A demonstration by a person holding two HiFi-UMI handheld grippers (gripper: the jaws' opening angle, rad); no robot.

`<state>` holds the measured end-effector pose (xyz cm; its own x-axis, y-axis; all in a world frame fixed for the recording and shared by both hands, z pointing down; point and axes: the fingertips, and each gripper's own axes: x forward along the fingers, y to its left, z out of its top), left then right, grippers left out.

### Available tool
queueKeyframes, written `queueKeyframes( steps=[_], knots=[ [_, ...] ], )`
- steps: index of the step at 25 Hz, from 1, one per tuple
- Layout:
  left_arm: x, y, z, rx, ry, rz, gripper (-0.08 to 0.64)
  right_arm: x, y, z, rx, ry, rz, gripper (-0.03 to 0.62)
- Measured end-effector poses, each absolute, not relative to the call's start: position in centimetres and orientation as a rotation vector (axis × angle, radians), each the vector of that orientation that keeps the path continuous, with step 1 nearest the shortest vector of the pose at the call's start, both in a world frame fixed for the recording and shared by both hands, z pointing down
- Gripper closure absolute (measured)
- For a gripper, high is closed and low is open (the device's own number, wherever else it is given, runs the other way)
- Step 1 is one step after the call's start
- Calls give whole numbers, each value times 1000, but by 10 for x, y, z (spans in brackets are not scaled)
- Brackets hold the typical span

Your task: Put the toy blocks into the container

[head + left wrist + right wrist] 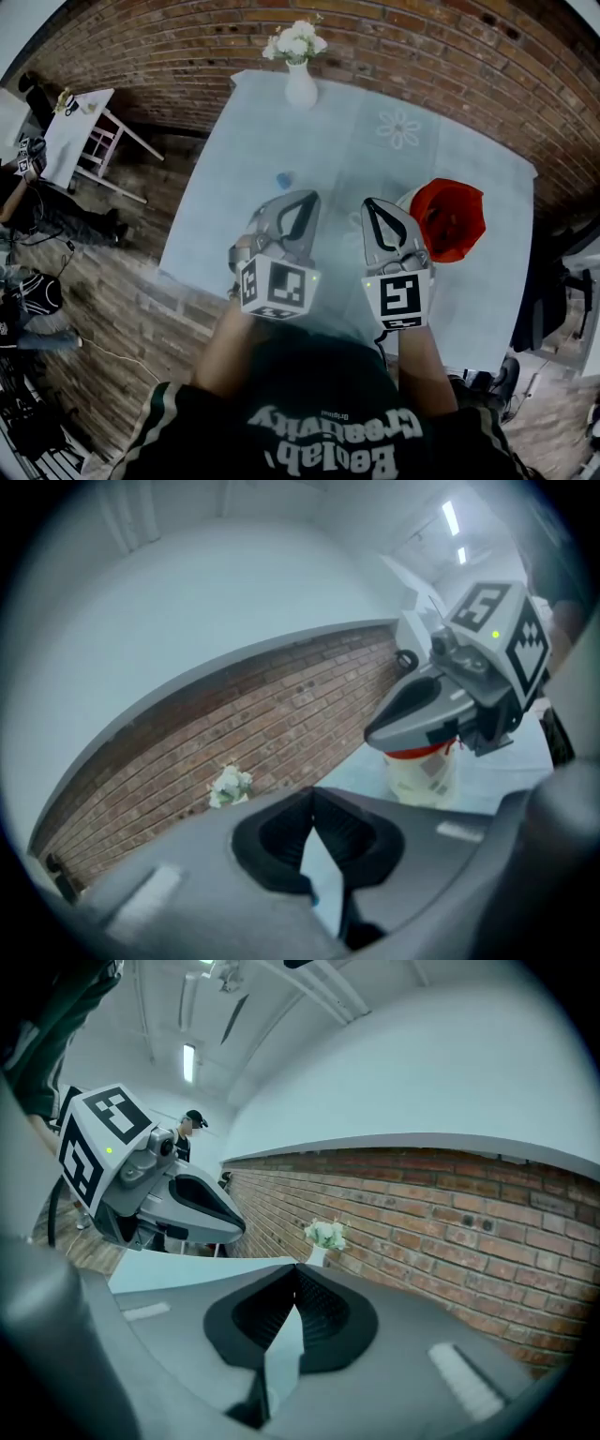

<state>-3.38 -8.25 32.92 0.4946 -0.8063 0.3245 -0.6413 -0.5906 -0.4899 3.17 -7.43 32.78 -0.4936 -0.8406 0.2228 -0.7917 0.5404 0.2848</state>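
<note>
Head view and both gripper views, with the task judged to be at or near its start. One small blue block (pixel 284 179) was seen lying on the pale surface (pixel 221 225), well apart from the container (pixel 450 221), whose red-lined mouth stood at the right. No block could be made out inside the container, and no other block was visible. The left claw (pixel 302 199) and the right claw (pixel 372 206) were held side by side above the near half of the surface. In each gripper view the jaws were seen pressed together at the tips with nothing between them. The block was therefore yet to be picked up and carried across to the container. A vase (pixel 301 86) of white flowers stood at the far edge.

Writing: the shirt (pixel 328 441) bore upside-down print, read tentatively as "Beolab Creativity". The patches on the container wall were too blurred to be read.
</note>
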Motion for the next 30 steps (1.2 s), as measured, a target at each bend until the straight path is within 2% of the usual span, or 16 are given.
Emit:
queueKeyframes(
  steps=[12, 27, 30],
  knots=[
    [-114, -64, 328, -2363, 1402, -824, 557, -47, -67, 324, 1175, -2551, -262, 586],
    [-143, -97, 353, -2392, 1417, -860, 557, -87, -93, 351, 1075, -2588, -227, 584],
    [-149, -109, 365, -2416, 1413, -877, 557, -98, -102, 364, 1041, -2589, -202, 565]
  ],
)
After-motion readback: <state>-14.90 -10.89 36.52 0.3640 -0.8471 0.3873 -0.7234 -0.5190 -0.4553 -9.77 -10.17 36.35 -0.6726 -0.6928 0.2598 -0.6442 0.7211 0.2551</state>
